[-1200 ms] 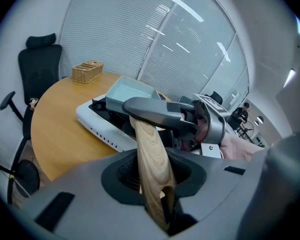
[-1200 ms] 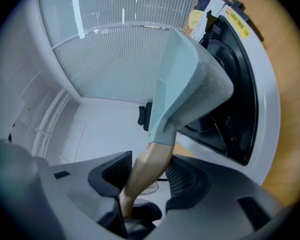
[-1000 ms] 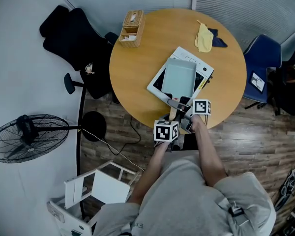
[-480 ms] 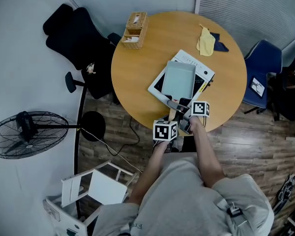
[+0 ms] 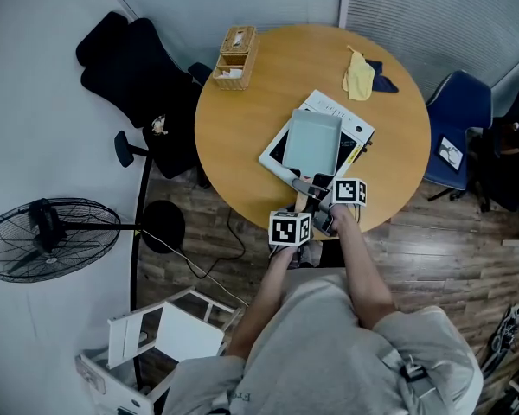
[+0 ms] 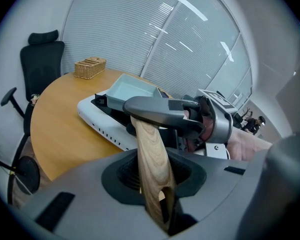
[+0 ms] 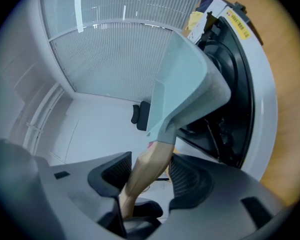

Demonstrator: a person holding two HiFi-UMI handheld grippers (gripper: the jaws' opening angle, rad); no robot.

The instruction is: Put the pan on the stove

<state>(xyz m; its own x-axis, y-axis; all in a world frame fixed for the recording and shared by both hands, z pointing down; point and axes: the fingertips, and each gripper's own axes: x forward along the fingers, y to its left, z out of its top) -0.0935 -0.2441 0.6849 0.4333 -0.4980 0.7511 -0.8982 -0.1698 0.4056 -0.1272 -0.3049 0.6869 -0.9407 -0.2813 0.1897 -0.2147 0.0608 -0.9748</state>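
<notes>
Both tools are on the job here. My left gripper (image 6: 154,181) has its jaws clamped on the light wooden handle (image 6: 149,144), the pads pressing it from either side. My right gripper (image 7: 146,179) is closed on that same handle, which runs straight between its ribbed pads. In the head view the two sit close together at the table's 6 o'clock edge, the left one nearer my body, the right one just beyond it at about 1 o'clock from it.

The handle leads through a grey curved neck (image 6: 162,109) into the pale blue-green rectangular pan (image 5: 313,141). The pan lies over the black glass top of the flat white induction stove (image 5: 356,132), with the handle pointing back at me towards 6 o'clock. I can't tell whether its base is touching the glass or just above it. The stove itself sits near the middle of the round wooden table (image 5: 242,137), turned a little so its far end points to 1 o'clock.

Around the rim, there's a wicker tissue box (image 5: 233,55) at 10 o'clock, and a yellow cloth (image 5: 359,69) lying partly over a dark blue cloth (image 5: 383,73) at 1 o'clock. Off the table, a black office chair (image 5: 134,76) stands at 9 o'clock, a blue chair (image 5: 454,119) at 3 o'clock, and a round black fan (image 5: 48,240) at 8 o'clock.
</notes>
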